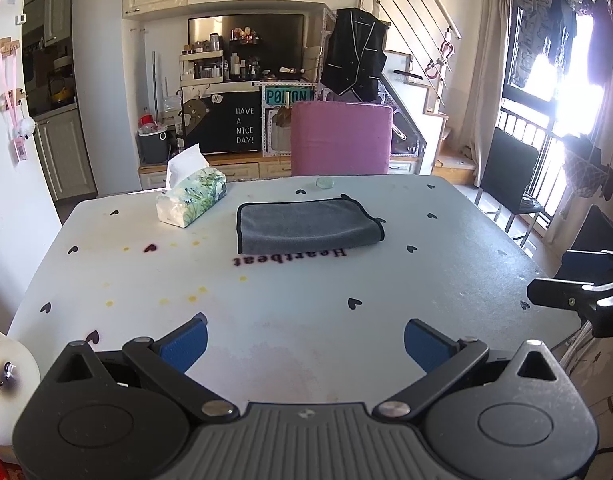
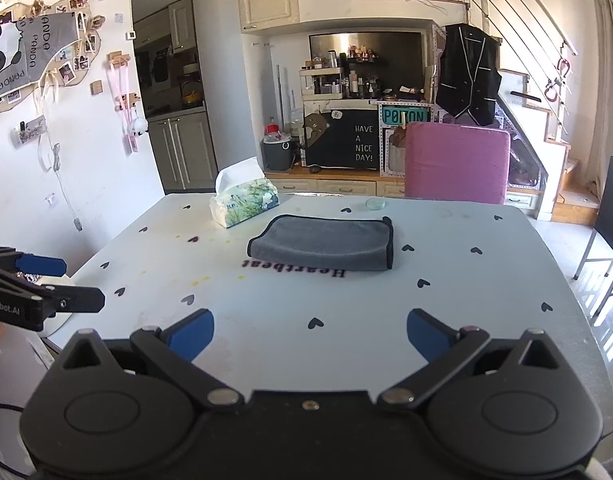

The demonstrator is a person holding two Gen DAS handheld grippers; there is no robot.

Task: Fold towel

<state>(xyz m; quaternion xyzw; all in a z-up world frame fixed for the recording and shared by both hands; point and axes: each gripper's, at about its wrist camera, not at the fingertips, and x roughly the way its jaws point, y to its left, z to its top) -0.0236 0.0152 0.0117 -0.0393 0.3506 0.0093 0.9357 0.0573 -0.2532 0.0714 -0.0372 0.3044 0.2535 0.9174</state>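
Observation:
A grey towel with black edging (image 1: 306, 226) lies folded flat on the white table (image 1: 266, 300), just beyond the word "Heartbeat". It also shows in the right wrist view (image 2: 326, 242). My left gripper (image 1: 305, 340) is open and empty, held over the near table edge, well short of the towel. My right gripper (image 2: 310, 336) is open and empty, also back at the near edge. Each gripper shows from the side in the other's view, the right one (image 1: 578, 292) at the right edge and the left one (image 2: 46, 284) at the left edge.
A tissue box (image 1: 190, 196) stands at the far left of the table. A small glass dish (image 1: 325, 182) sits at the far edge. A pink chair (image 1: 340, 138) stands behind the table. A black chair (image 1: 506, 176) stands at the right.

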